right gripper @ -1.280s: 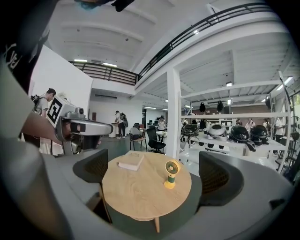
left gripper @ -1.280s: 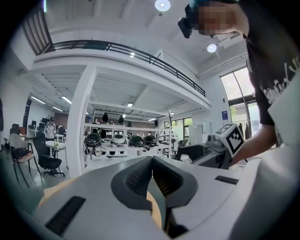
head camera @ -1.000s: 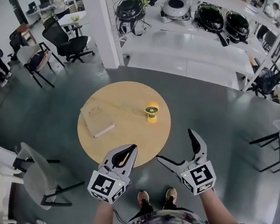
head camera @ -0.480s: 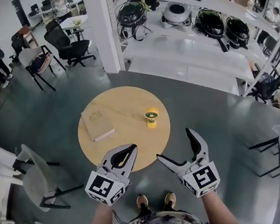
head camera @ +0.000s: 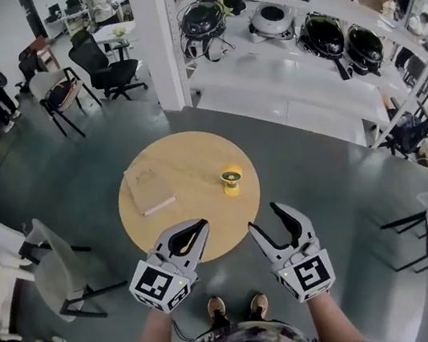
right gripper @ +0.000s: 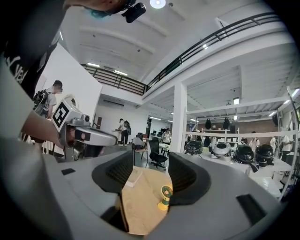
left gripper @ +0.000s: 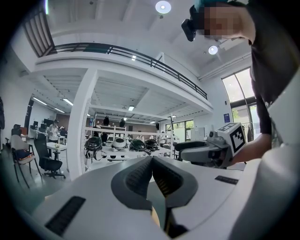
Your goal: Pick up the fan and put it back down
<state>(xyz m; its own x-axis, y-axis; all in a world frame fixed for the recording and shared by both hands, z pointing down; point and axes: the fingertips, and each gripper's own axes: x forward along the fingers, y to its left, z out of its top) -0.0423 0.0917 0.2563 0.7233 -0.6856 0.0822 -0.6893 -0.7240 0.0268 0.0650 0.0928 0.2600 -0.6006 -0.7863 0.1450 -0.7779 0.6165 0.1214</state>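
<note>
The small yellow-and-green fan [head camera: 231,178] stands on the round wooden table [head camera: 187,156], well beyond both claws. The right gripper [head camera: 267,218], empty, has just been closing to half-width; the left gripper [head camera: 200,229] sits closed on nothing. The right should reopen, then pinch the seemingly slender stem.

Left gripper [left gripper: 151,158] jaws pressed together, nothing between them. White pillar [left gripper: 77,136] at left. Shelf [left gripper: 123,150] of round appliances beyond.

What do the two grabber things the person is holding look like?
The left gripper and right gripper are light grey plastic with curved jaws lined by dark ribbed pads. Each carries a white cube with black square markers. The right jaws have just been closing, empty.
</note>
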